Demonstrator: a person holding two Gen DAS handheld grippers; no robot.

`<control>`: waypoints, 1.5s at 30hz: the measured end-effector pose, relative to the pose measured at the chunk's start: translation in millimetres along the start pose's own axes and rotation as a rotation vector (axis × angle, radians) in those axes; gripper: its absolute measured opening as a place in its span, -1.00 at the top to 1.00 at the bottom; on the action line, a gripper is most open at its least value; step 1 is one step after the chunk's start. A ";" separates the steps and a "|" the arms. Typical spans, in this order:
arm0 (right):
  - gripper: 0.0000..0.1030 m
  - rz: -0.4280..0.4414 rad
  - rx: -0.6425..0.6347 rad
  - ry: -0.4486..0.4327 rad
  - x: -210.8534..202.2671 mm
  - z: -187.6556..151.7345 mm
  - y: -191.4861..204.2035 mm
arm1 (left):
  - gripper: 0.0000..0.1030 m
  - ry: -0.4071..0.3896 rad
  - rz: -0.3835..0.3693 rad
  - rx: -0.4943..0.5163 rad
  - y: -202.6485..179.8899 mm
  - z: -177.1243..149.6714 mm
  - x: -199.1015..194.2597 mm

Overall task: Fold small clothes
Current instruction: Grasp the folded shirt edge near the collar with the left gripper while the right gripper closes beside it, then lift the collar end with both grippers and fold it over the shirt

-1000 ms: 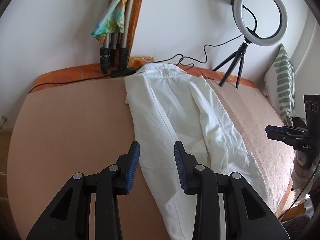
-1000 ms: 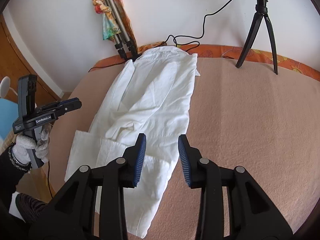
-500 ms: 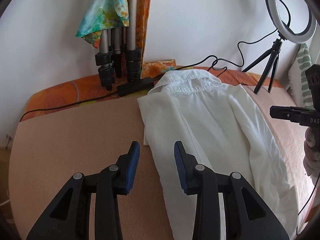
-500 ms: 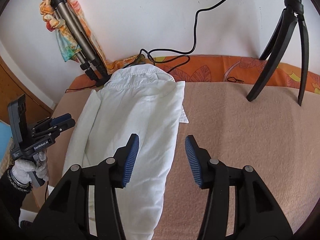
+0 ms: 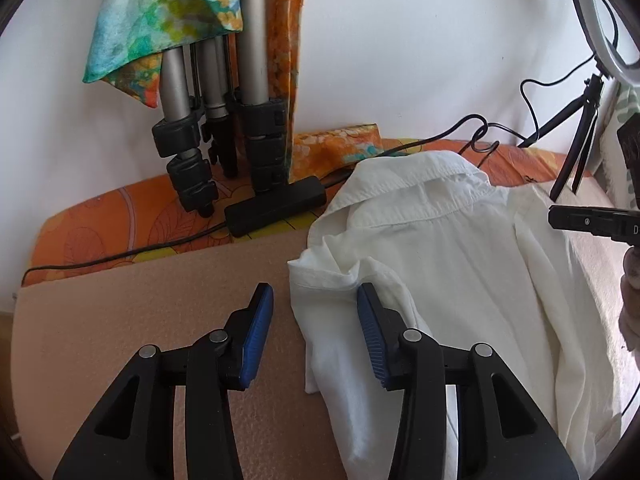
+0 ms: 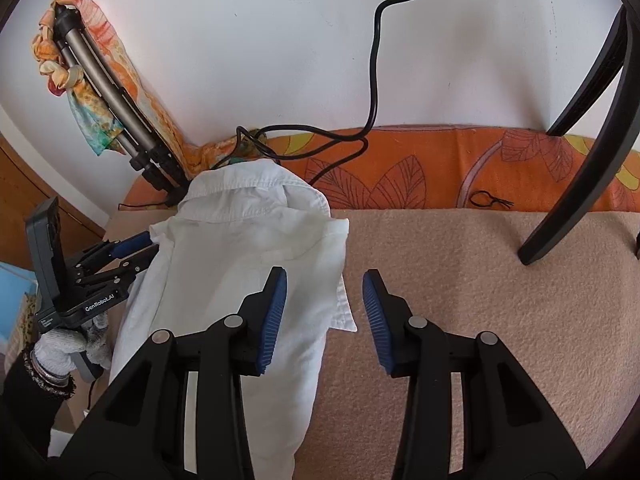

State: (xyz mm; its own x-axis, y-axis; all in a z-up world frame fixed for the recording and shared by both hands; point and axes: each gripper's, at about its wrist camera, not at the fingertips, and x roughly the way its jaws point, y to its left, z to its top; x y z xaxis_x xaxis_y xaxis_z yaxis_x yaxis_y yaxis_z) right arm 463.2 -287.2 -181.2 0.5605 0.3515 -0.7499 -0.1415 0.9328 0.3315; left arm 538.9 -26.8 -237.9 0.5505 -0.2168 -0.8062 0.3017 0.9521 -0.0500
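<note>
A white collared shirt [image 5: 448,264] lies on the beige blanket [image 5: 160,304], folded lengthwise, collar toward the wall. My left gripper [image 5: 314,304] is open and straddles the shirt's left shoulder corner. In the right wrist view the shirt [image 6: 256,248] lies left of centre. My right gripper [image 6: 325,292] is open and straddles the shirt's right shoulder edge. The left gripper [image 6: 132,250] also shows there at the shirt's left edge. The right gripper's tip [image 5: 592,220] shows at the far right of the left wrist view.
A folded tripod [image 5: 224,120] draped with colourful cloth leans on the wall behind the collar. A black power brick [image 5: 276,206] and cables [image 6: 372,80] lie by it. A ring light tripod's legs [image 6: 580,140] stand at the right on the orange bed edge [image 6: 440,176].
Both grippers have moved forward along the shirt from its lower part up to the shoulders by the collar. Both stay open.
</note>
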 end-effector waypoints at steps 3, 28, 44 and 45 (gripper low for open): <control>0.18 0.024 0.008 0.009 7.3 5.6 -0.8 | 0.18 0.008 -0.038 -0.041 10.3 4.6 3.7; 0.92 0.042 -0.100 -0.045 -22.6 25.3 35.1 | 0.96 -0.125 -0.050 0.031 -16.0 24.8 -58.4; 0.93 0.071 -0.245 -0.115 -137.8 -16.0 102.1 | 0.97 -0.242 -0.047 0.099 -43.2 -3.5 -194.0; 0.93 0.073 -0.249 -0.115 -145.8 -22.7 106.1 | 0.97 -0.245 -0.041 0.112 -46.0 -9.0 -200.6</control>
State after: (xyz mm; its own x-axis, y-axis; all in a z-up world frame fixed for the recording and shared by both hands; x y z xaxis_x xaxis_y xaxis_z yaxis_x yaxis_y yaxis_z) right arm 348.0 -237.7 -49.7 0.6281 0.4205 -0.6547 -0.3729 0.9012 0.2210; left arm 407.6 -25.2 -79.2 0.7039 -0.3133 -0.6375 0.4045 0.9145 -0.0028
